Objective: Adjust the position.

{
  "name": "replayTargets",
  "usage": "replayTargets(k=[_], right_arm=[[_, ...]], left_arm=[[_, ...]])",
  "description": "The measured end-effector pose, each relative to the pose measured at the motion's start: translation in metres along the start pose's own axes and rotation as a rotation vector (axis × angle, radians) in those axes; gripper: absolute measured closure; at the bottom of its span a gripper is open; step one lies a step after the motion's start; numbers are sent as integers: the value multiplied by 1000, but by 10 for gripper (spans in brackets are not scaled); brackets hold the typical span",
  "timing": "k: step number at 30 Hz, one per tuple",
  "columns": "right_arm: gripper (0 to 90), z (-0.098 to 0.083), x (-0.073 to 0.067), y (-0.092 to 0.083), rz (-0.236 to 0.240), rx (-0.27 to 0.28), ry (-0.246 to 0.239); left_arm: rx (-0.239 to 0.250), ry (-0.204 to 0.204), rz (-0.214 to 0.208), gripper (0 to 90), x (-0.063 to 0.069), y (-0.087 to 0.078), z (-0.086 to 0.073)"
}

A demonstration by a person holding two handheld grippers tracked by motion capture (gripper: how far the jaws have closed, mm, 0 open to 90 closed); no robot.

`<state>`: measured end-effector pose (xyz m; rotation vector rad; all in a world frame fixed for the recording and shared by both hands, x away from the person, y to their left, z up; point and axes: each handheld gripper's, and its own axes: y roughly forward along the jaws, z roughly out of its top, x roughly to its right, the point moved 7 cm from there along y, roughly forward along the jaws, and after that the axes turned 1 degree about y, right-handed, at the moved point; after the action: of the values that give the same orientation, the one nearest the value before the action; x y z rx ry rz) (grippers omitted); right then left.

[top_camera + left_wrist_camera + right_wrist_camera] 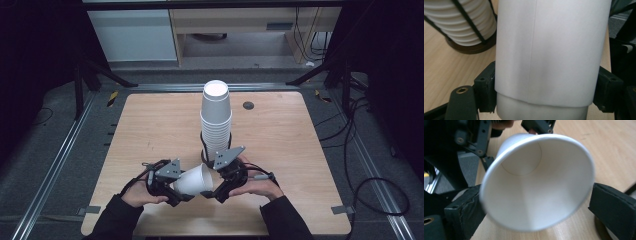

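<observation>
One paper cup point(194, 181) lies on its side above the near tabletop point(280, 135), base gripped in the left gripper point(172, 192) jaws. Its mouth faces right. There the right gripper point(212, 192) jaws stand open, either side of the rim.

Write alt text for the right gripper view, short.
A white paper cup lies on its side with its open mouth facing the camera, between the right gripper's two black jaws; one jaw touches the rim, the other stands just clear. The left gripper holds the cup's far end above the wooden table.
</observation>
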<state>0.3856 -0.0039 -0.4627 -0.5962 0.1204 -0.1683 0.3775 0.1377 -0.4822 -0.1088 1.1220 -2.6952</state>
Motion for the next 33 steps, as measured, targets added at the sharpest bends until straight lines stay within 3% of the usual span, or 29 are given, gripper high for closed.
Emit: replayTargets(k=[4,10,16,33], right_arm=[[36,5,6,-14,-29,55,17],[36,7,16,-27,-71,116,66],[41,11,17,-27,-54,170,102],[43,14,5,-12,41,190,119]], left_arm=[[54,-34,27,222,-8,-11,0],[189,-80,71,221,-14,-26,11],[270,-94,87,220,-13,-30,20],[243,-39,57,221,6,-6,29]])
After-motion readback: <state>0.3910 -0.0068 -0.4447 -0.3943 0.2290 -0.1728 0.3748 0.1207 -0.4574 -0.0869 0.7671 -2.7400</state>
